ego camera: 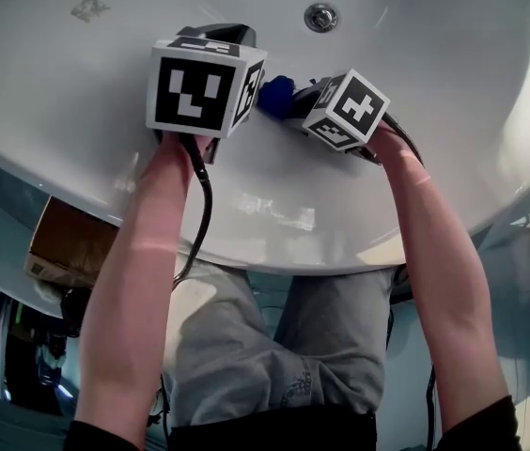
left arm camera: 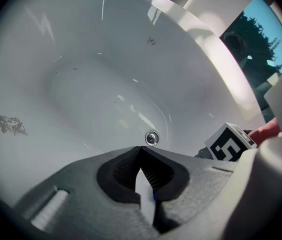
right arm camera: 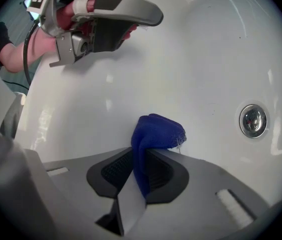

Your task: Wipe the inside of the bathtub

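The blue cloth (right arm camera: 155, 133) bulges out past the tips of the right gripper (right arm camera: 143, 153), whose fingers are clamped on it, close to the white bathtub (right arm camera: 191, 54) wall. The drain (right arm camera: 253, 120) lies to their right. The left gripper (left arm camera: 141, 150) hovers nearby, its fingers together, with nothing between them.

No words, brand names or numbers can be read anywhere in these views. The marker cube (ego camera: 204, 87) on the left gripper (left arm camera: 141, 151) and the marker cube (ego camera: 345, 109) on the right gripper (right arm camera: 144, 150) bear only black-and-white square patterns, with no letters or digits. The cardboard box (ego camera: 68, 242) at the left of the head view has a pale patch on its lower corner, and the print on it is too small and blurred to make out.
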{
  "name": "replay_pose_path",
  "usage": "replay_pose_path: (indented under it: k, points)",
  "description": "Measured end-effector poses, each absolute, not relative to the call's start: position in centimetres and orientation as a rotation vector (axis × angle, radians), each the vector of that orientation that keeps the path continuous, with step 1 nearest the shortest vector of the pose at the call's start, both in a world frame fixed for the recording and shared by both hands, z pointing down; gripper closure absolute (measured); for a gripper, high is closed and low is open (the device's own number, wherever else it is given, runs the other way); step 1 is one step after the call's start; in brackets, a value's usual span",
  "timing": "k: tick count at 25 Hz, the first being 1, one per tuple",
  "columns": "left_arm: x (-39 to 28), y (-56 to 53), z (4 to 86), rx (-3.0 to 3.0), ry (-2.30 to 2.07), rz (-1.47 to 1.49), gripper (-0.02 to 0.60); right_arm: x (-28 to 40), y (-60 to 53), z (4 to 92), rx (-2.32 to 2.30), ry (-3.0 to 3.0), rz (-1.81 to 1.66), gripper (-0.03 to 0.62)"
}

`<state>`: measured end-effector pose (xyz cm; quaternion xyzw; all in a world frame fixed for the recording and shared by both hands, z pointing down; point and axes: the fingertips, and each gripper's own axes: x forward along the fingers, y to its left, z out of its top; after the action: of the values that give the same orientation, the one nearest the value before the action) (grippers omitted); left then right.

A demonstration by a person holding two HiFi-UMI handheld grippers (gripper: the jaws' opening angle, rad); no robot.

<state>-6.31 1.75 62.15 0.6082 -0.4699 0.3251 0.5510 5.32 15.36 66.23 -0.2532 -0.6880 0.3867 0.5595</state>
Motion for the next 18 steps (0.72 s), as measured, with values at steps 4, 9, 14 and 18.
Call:
replay_pose_path:
  k: [4,9,14,18]
  points:
    - [-6.7,1.6,60.8,1.438,-1.132,0.773,0.577,5.5,16.0,63.9,-0.62,-1.62,0.936,0.516]
    - [-5.9,1.7,58.8,1.448,-1.127,0.794,0.577,5.9,17.2,60.3,-0.668,-1.618,0.983,0.516]
    - [-5.2,2.0,57.3,1.461,-1.105,0.839,0.577,6.3,18.4,56.5,-0.779,-1.658,0.912,0.516]
    - [-5.0,2.3,56.5,1.46,-1.093,0.849,0.577,6.8,19.2,53.8,-0.81,-1.681,0.925,0.516]
